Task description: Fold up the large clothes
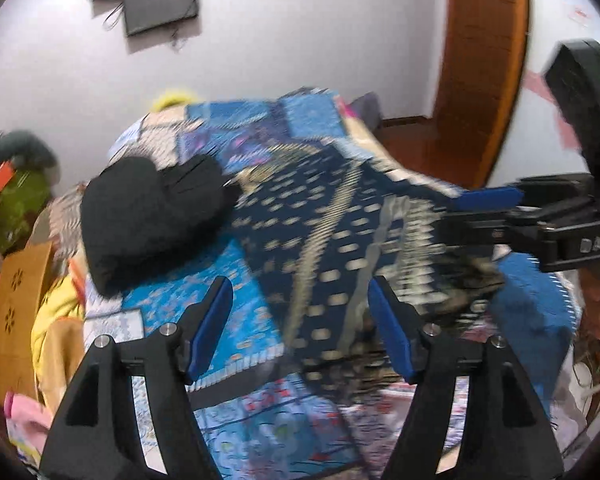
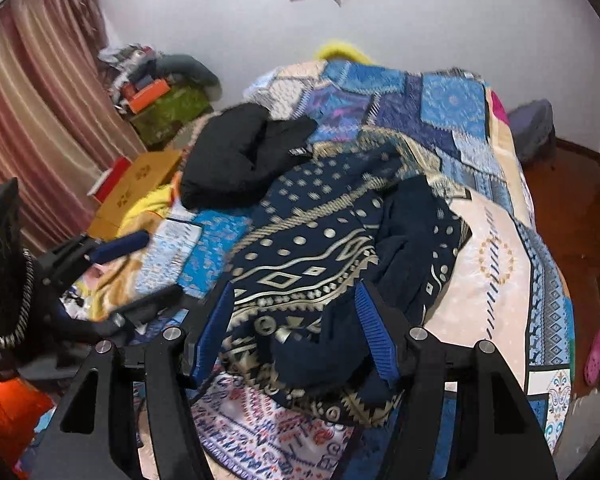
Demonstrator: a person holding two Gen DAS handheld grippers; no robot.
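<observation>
A large navy garment with cream dots and zigzag bands (image 2: 312, 248) lies heaped on the bed; the left wrist view blurs it (image 1: 320, 232). My right gripper (image 2: 296, 332) stands open over its near end. The bunched cloth sits between the blue pads (image 2: 376, 336), but I see no clamp on it. From the left wrist view the right gripper (image 1: 472, 214) reaches in from the right at the garment's edge. My left gripper (image 1: 300, 328) is open with nothing in it, just left of the garment; the right wrist view has it (image 2: 140, 276) at far left.
A black garment (image 2: 236, 160) lies bundled further up the blue patchwork bedcover (image 2: 496, 248). A cardboard box (image 2: 140, 184), clutter and a curtain (image 2: 28, 120) line the left side. Wooden floor with a pink slipper (image 2: 596, 352) is on the right, near a door (image 1: 484, 60).
</observation>
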